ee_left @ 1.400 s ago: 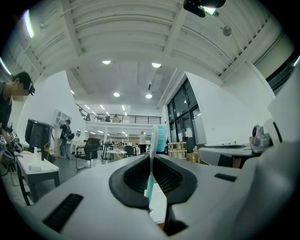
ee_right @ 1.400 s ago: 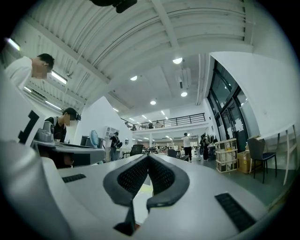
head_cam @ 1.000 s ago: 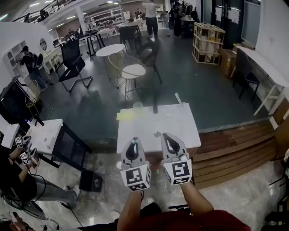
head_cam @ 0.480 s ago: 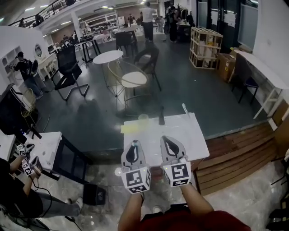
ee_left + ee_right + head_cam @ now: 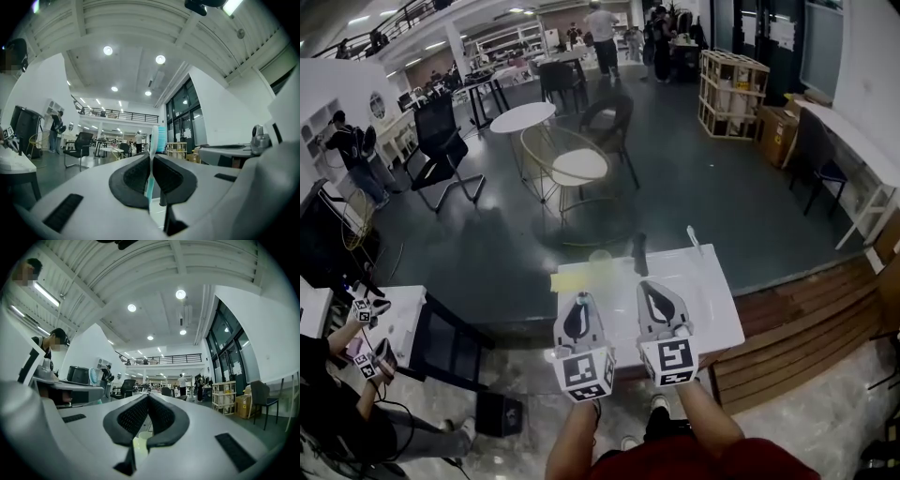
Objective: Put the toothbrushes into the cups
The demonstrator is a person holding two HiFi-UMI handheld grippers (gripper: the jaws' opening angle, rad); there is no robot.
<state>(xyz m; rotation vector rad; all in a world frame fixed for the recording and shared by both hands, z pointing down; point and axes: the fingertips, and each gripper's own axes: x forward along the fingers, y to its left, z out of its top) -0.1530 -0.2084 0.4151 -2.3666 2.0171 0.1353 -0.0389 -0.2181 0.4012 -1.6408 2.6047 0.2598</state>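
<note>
The left tongs (image 5: pixel 578 302) hang over the near edge of the white table (image 5: pixel 712 309). They are closed on a toothbrush (image 5: pixel 159 138), which stands upright between the pads with its blue bristle head above the jaw tips. Just beside them, the right tongs (image 5: pixel 652 289) have their jaws together and hold nothing. At the table's far edge, well apart from both tongs, stand a pale cup (image 5: pixel 600 256) and a dark cup (image 5: pixel 639 253). A second toothbrush (image 5: pixel 695 240) lies to the right of the cups. In the right gripper view the pale cup shows below the closed jaws.
</note>
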